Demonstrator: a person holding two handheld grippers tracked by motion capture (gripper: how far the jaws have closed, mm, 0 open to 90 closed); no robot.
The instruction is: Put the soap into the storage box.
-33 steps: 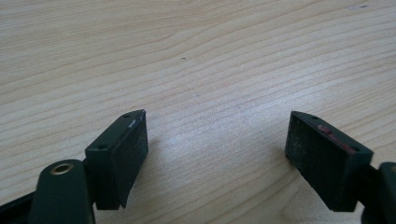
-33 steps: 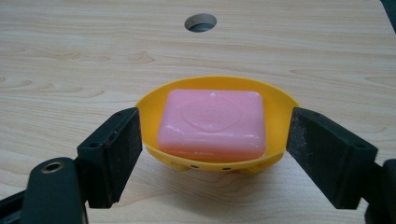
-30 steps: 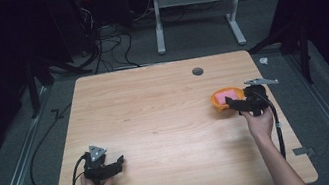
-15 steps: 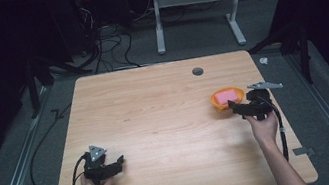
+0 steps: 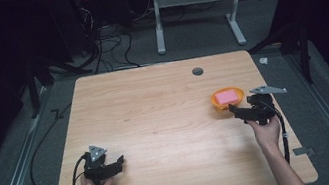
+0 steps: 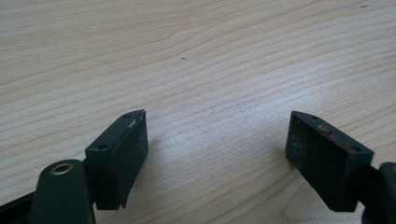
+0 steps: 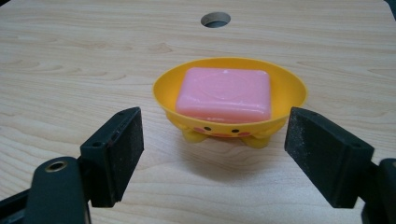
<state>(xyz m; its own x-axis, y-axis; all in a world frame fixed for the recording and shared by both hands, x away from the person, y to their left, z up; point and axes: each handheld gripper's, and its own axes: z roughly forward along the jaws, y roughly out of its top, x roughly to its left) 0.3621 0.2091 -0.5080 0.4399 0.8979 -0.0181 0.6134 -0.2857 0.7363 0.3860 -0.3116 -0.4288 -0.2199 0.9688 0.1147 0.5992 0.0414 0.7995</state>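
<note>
1. Right tool [image 5: 234,109] held low over the counter [image 5: 167,122], near its right edge, jaws spread wide with nothing between them.
2. Just ahead of this tool, a yellow dish [image 7: 229,100] standing on small feet, with a duck face painted on the near wall.
3. Inside the dish, a pink soap bar [image 7: 225,93] lying flat, not touched by either jaw.
4. Seen along the right tool [image 7: 212,147]: dish centred in front of the gap between the jaws, slightly beyond the tips, still apart from both.
5. In the high view, the same yellow dish [image 5: 227,97] just beyond the jaw tips, the pink soap bar [image 5: 227,95] resting in it.
6. Farther ahead of the right tool, past the dish, a round hole [image 7: 215,19] in the counter surface.
7. Left tool [image 5: 119,161] held near the front left corner of the counter, well apart from the dish.
8. Jaws of the left tool [image 6: 215,144] also spread wide, gripping nothing, with bare wood grain in front of them and between them.
9. Grey three-cornered plate on top of each tool, black cable trailing back along each forearm.
</note>
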